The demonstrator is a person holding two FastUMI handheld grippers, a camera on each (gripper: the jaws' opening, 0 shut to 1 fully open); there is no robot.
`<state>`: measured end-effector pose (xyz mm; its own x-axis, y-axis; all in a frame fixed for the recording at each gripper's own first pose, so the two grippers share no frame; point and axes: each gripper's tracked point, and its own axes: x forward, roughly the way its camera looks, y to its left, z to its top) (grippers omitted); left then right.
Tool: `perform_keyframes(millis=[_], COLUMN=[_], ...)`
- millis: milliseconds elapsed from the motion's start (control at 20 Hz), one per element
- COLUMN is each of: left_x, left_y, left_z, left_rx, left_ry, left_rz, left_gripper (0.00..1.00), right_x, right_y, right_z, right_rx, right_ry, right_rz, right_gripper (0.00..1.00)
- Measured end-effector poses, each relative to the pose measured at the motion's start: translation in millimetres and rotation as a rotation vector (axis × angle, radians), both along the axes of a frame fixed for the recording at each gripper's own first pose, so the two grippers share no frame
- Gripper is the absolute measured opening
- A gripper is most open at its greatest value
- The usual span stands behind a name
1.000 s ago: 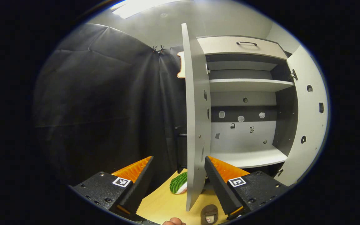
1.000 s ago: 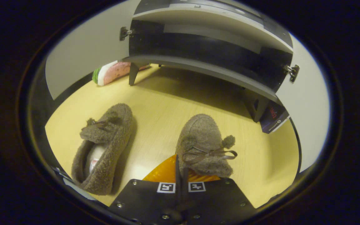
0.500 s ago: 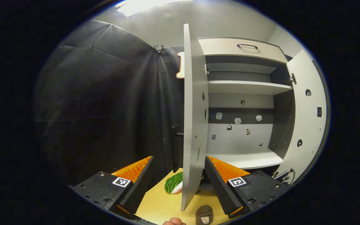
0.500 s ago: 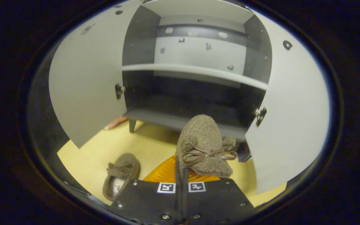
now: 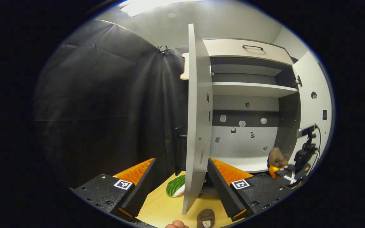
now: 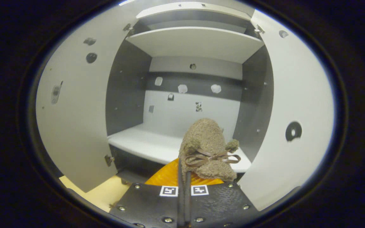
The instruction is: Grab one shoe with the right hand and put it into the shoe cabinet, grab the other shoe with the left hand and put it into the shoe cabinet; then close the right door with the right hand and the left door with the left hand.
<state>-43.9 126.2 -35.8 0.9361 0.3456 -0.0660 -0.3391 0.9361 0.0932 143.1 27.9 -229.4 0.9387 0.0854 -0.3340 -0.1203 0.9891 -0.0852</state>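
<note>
Right gripper view: jaws clamp fuzzy shoe (image 6: pixel 206 148), heel hidden; left gripper (image 5: pixel 181 177) jaws spread, empty

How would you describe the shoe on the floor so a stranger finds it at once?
Start at the open cabinet and follow its left door down. The brown fuzzy shoe lies on the floor beside that door's bottom corner; its twin is up in the right claw.
</note>
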Motion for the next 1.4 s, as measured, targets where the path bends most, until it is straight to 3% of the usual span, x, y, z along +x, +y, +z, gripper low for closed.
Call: perform_keyframes(millis=[200,600,850,1150,1400], left_x=[-2,-28,-42,-51,-52], left_y=[10,39,53,55,48], left_z=[-1,-7,-10,-11,-10], left_rx=[-0.012,0.003,-0.010,0.000,-0.002], left_ry=[-0.006,-0.013,-0.012,-0.006,-0.008], left_rz=[0.039,0.164,0.241,0.275,0.258], left_gripper=[0.98,0.98,0.98,0.96,0.96], right_x=[63,150,172,180,172], right_y=[-3,-6,-4,-8,-3], right_z=[7,-46,-80,-100,-102], right_rx=[-0.033,-0.082,-0.088,-0.056,-0.038], right_ry=[-0.040,0.049,0.116,0.182,0.213], right_rz=[-0.018,-0.049,-0.052,-0.097,-0.082], right_gripper=[0.01,0.01,0.01,0.00,0.10])
